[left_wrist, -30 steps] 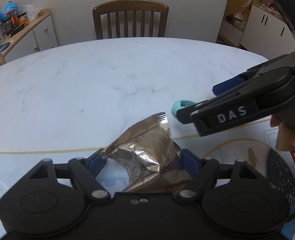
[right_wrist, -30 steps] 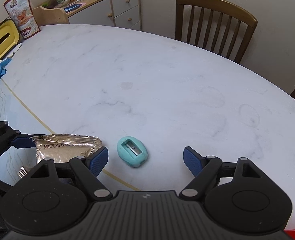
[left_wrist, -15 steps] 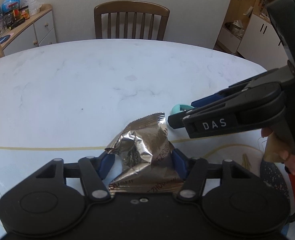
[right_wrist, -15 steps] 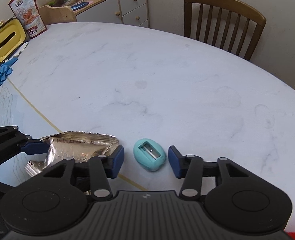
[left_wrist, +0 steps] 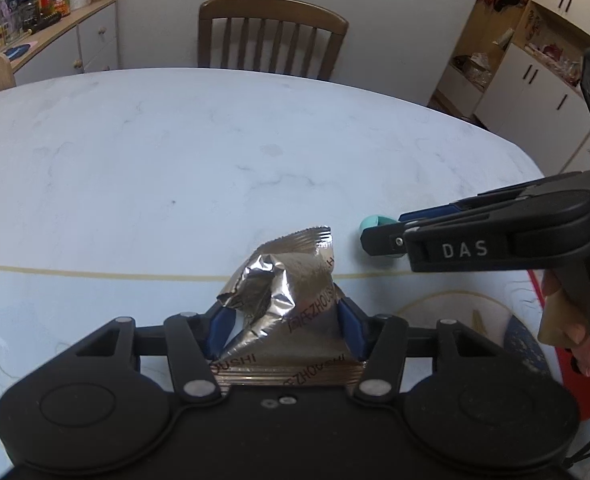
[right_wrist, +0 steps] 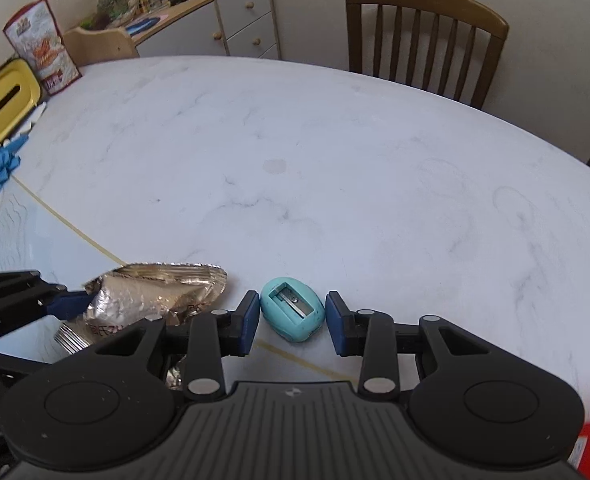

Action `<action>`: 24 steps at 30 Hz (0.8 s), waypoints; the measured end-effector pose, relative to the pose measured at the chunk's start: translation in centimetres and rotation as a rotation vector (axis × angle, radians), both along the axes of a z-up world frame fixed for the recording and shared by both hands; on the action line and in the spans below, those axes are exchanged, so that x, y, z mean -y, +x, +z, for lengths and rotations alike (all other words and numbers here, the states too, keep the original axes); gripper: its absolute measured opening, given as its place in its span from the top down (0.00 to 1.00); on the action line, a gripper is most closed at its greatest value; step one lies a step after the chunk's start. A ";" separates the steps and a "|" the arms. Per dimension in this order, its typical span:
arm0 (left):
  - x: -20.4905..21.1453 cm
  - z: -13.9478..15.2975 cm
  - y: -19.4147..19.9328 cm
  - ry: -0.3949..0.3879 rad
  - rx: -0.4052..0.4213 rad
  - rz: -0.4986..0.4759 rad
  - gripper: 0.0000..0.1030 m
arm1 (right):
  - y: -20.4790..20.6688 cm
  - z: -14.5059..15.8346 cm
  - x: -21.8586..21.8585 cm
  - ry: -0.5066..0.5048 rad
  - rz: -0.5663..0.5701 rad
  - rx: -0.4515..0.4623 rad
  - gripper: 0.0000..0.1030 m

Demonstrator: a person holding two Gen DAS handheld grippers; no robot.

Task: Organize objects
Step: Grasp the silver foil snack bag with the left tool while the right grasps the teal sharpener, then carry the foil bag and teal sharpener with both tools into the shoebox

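Left gripper (left_wrist: pixel 281 326) clamped on crinkled foil snack packet (left_wrist: pixel 287 300), bottom centre of left wrist view, blue pads pressing both sides so foil buckles. Right gripper (right_wrist: pixel 292 322) narrowed around teal pencil sharpener (right_wrist: pixel 293 314), lower centre of right wrist view; pads right against its sides, can't tell if actually squeezing. Sharpener sits on marble table (right_wrist: pixel 335 168), just right of packet. Wooden chair (right_wrist: pixel 423 36) upper right, yellow box (right_wrist: pixel 3 108) far left.

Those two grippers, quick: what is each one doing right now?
Left gripper: shut on the foil snack packet.
Right gripper: pads either side of the teal pencil sharpener; contact cannot be told.
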State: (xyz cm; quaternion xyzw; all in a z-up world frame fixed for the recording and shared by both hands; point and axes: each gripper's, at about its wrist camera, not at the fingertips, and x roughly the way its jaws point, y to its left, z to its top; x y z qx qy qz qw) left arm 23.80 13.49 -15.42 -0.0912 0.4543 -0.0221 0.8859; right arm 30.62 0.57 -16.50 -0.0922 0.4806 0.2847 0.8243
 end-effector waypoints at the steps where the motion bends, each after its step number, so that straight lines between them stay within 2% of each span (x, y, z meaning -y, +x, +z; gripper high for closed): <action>1: 0.0 0.0 -0.2 -0.013 -0.001 -0.005 0.47 | -0.4 0.2 0.2 0.002 -0.006 -0.003 0.66; 7: 0.5 0.5 -1.4 -0.084 -0.015 -0.012 0.47 | -3.4 1.6 2.2 0.021 -0.040 -0.026 0.66; 13: 1.9 2.3 -3.0 -0.098 0.006 -0.038 0.47 | -6.4 3.7 4.3 0.040 -0.064 -0.038 0.66; 24: 5.0 5.7 -6.6 -0.105 0.026 -0.084 0.47 | -11.9 7.7 9.2 0.068 -0.113 -0.006 0.66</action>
